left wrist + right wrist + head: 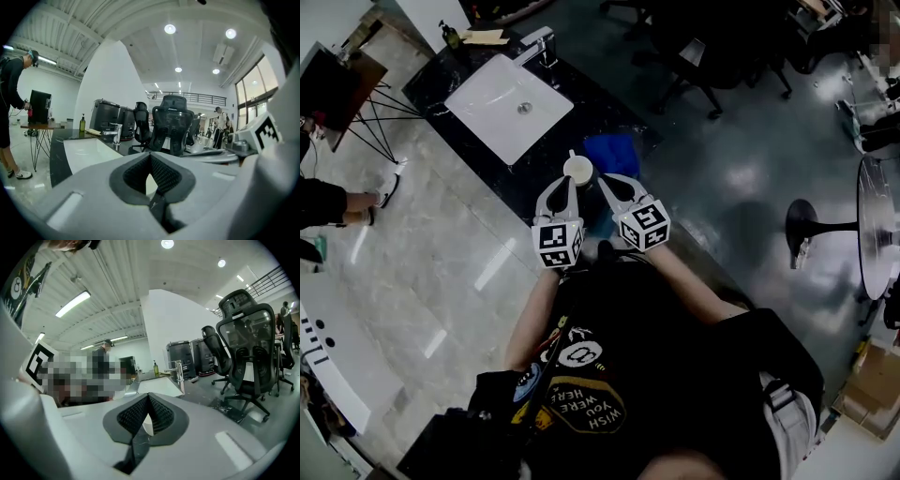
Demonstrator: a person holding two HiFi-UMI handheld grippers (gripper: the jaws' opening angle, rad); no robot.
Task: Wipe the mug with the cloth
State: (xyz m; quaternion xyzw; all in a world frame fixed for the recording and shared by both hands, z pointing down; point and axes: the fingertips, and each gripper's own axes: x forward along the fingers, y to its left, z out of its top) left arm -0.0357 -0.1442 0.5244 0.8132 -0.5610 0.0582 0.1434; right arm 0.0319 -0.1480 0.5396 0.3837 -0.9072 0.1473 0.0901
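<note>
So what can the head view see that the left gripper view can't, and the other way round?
Only the head view plainly shows the white mug and the blue cloth beside it, plus the left gripper and right gripper from above. Only the left gripper view shows the ceiling lights, the dark machines at the back, and its own jaws closed together up close. Both show the black counter, the white sink, the faucet and the soap bottle.
</note>
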